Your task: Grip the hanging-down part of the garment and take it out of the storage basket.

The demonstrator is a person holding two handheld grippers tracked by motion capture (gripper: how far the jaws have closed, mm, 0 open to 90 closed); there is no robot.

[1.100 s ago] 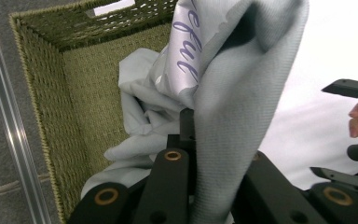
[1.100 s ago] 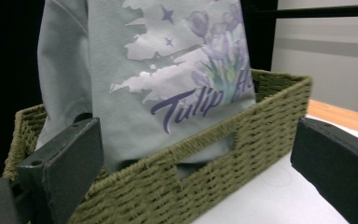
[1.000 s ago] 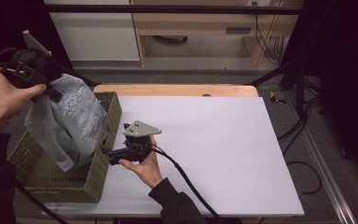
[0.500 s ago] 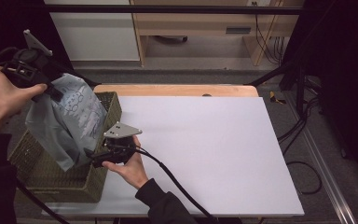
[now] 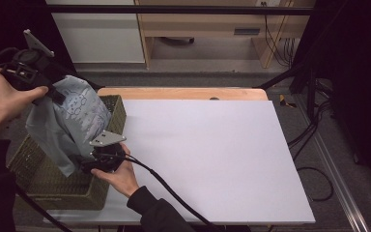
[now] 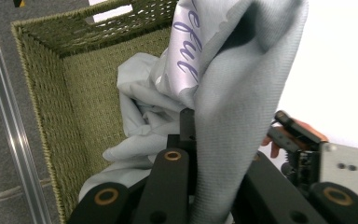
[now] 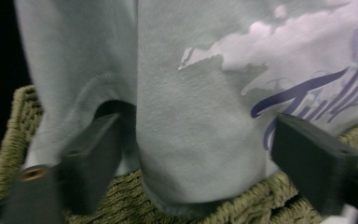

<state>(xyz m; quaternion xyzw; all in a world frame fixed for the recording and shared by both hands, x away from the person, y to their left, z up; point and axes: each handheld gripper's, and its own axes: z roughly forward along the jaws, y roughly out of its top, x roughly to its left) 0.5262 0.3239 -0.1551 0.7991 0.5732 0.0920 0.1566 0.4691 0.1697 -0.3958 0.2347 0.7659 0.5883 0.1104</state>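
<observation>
1 grey shirt, 1 wicker basket, 2 grippers, L clamped on shirt

Pale grey garment printed with purple script and white patches; olive-green woven basket beneath it; white tabletop beside.

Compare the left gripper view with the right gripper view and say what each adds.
The left gripper view looks down into the basket, where more of the grey shirt lies bunched on the bottom; it also shows the white table and the other hand. The right gripper view shows the right tool with its jaws apart around a hanging fold above the rim. Both show the printed shirt and the woven basket.
</observation>
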